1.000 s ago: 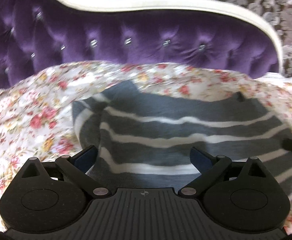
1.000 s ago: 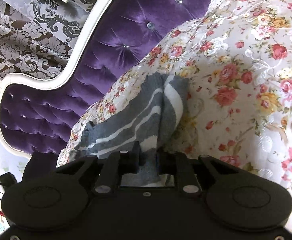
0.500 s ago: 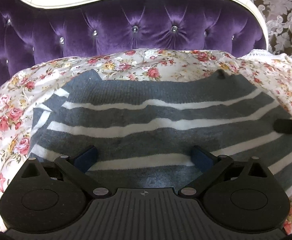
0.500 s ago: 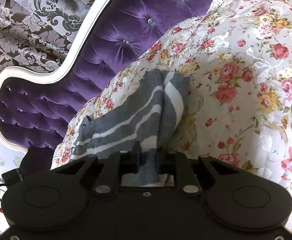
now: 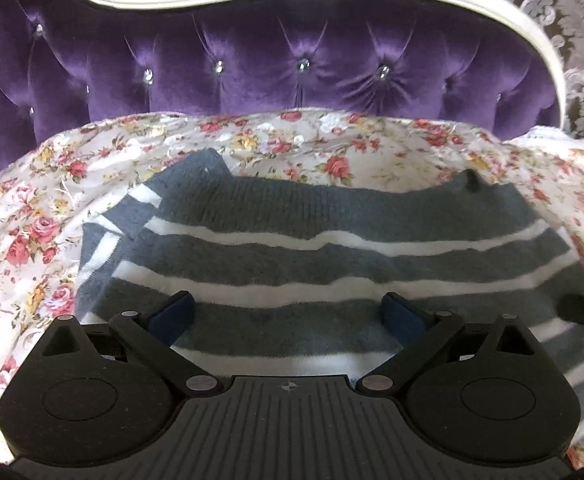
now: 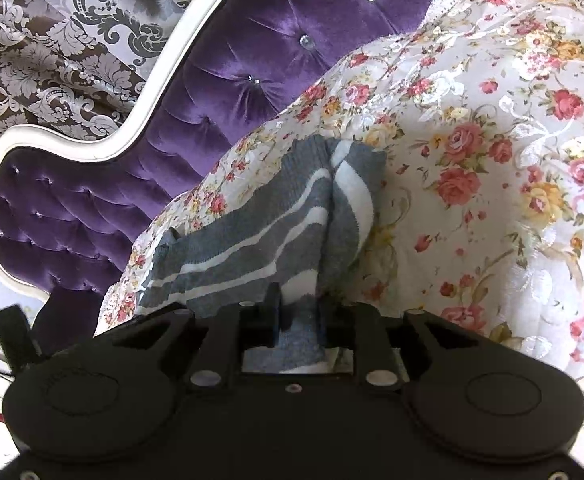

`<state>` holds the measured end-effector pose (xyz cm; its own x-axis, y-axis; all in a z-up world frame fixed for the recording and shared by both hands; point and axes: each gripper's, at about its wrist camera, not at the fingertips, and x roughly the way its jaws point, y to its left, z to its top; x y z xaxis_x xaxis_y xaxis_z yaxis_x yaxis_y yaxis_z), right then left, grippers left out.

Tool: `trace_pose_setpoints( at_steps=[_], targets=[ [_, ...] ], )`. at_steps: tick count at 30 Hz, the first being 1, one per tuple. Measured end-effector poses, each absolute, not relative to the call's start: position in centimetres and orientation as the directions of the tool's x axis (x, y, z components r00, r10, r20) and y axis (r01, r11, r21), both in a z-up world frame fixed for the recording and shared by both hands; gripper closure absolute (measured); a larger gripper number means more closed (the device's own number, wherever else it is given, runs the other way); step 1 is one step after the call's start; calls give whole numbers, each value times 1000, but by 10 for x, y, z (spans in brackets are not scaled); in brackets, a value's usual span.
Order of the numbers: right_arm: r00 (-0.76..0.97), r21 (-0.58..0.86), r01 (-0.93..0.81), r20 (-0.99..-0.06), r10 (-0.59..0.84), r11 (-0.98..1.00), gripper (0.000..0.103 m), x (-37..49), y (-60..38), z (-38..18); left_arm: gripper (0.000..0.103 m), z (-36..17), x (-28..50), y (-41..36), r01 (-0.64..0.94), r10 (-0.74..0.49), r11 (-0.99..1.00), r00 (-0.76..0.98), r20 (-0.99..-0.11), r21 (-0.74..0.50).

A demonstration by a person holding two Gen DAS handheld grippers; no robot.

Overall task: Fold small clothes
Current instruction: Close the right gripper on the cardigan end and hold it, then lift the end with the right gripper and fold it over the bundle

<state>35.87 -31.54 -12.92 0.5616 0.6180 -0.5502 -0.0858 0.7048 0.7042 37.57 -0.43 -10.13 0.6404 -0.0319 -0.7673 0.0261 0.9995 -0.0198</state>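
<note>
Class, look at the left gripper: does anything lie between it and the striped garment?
Nothing visible does. The left gripper is open directly over the grey striped garment, which lies on the floral bedspread; the right gripper already pinches it.

We see a floral bedspread [image 5: 331, 152] spread below a tufted purple headboard [image 5: 276, 68] with a white frame [image 6: 152, 92]; behind the headboard hangs patterned wallpaper [image 6: 52, 60].

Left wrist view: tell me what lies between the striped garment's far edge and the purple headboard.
Only the floral bedspread. In the left wrist view it fills the strip between the grey striped garment and the purple tufted headboard; nothing else shows there.
</note>
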Motion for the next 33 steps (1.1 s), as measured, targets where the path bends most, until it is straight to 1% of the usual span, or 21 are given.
trace_pose_setpoints(
  at_steps=[3, 5, 11, 22, 25, 27, 28, 30, 31, 33],
  targets=[
    [551, 714, -74, -552, 625, 696, 66, 360, -317, -131, 0, -105, 376, -11, 38, -1, 999, 648, -762, 31],
    [545, 719, -68, -554, 630, 691, 55, 360, -317, -133, 0, -107, 374, -11, 33, 1, 999, 657, -754, 30],
    [541, 734, -74, -539, 645, 675, 49, 359, -315, -135, 0, -107, 370, -10, 36, -4, 999, 670, -743, 28],
    [546, 758, -68, -516, 660, 648, 47, 360, -316, -138, 0, -105, 372, -10, 11, 5, 1000, 657, -754, 16],
    [549, 758, -72, -512, 661, 648, 47, 360, -316, -139, 1, -103, 373, -8, 44, -14, 999, 646, -763, 18],
    [551, 758, -76, -510, 661, 648, 47, 360, -315, -139, 1, -99, 370, -2, 35, -27, 999, 652, -758, -5],
    [553, 754, -78, -512, 658, 652, 48, 360, -315, -138, 1, -97, 366, 2, 14, -23, 1000, 659, -752, -18],
    [558, 727, -83, -533, 636, 682, 58, 359, -312, -136, 2, -94, 359, 12, -15, -23, 999, 667, -745, -44],
    [561, 702, -87, -552, 617, 707, 73, 359, -310, -135, 2, -91, 354, 17, -27, -16, 999, 673, -740, -47],
    [571, 673, -102, -563, 597, 732, 75, 358, -305, -133, 2, -86, 344, 25, -51, 19, 998, 687, -727, -23]
  ],
)
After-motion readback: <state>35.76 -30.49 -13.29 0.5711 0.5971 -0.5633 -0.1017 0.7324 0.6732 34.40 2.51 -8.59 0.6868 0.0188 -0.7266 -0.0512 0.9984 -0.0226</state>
